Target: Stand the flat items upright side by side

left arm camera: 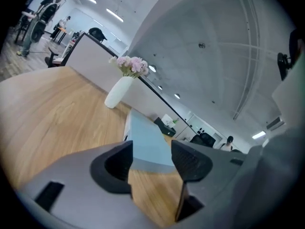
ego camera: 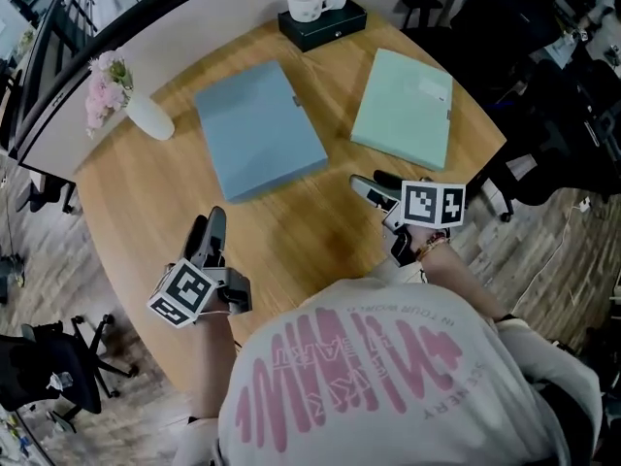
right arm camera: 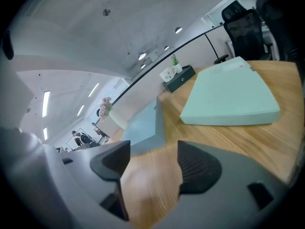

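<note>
Head view: above, steeply down on round bench (ego camera: 146, 212). Both gripper views: low, close over bench, forward-facing; all three share blue folder (ego camera: 260, 129).

left folder (ego camera: 260, 136), right folder (ego camera: 403, 110), flat side by side on table (ego camera: 136, 223); vase (ego camera: 150, 119) left; box (ego camera: 325, 25) behind

Table: round, light wood top (ego camera: 126, 221), under the left gripper (ego camera: 209, 229) and the right gripper (ego camera: 374, 184).
Partition: white panel (ego camera: 194, 22), ahead of the left gripper, along the table's far edge.
Floor: grey-brown planks (ego camera: 543, 250), right of the right gripper.
Chair: black office chair (ego camera: 58, 367), left of and behind the left gripper.
Ceiling: grey concrete (left arm camera: 214, 56) with strip lights (left arm camera: 114, 15), above and ahead.
</note>
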`<state>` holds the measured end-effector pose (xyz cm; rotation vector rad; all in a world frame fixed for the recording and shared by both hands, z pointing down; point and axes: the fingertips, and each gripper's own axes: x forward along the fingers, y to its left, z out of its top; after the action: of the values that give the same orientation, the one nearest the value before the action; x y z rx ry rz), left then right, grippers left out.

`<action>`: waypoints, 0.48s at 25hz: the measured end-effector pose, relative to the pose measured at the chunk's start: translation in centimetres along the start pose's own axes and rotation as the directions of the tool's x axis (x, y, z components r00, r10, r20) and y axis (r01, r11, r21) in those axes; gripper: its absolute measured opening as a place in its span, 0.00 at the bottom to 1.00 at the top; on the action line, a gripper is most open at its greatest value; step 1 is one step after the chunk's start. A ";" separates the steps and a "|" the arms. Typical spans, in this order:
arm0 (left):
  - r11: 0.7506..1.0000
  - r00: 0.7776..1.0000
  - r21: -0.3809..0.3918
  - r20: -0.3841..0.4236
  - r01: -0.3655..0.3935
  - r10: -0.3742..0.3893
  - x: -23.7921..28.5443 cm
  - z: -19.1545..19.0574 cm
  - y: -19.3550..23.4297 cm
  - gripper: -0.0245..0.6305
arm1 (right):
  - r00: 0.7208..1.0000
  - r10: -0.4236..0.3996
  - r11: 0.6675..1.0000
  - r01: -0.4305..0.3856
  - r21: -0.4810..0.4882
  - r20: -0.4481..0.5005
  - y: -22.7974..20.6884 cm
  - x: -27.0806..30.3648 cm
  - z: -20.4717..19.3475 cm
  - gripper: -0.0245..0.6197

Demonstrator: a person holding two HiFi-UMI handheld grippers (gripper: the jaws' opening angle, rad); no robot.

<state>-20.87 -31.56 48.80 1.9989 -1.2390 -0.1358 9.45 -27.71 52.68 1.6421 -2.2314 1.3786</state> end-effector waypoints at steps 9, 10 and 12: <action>0.993 0.995 -0.095 -0.082 -0.070 0.062 6.0 -0.3 2.2 0.58 | 0.985 0.062 0.998 -0.057 0.031 -0.161 0.3 6.2 0.5 0.57; 0.992 0.993 -0.097 -0.095 -0.078 0.069 6.4 -0.3 2.5 0.59 | 0.982 0.074 0.997 -0.071 0.025 -0.173 0.6 6.9 0.9 0.58; 0.991 0.989 -0.096 -0.127 -0.088 0.076 7.5 -0.2 2.8 0.63 | 0.977 0.094 0.996 -0.094 0.007 -0.191 1.1 8.5 2.2 0.58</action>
<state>-18.91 -38.12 52.96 1.8383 -1.2096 -0.0333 5.82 -35.41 54.93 1.3543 -2.2240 1.4850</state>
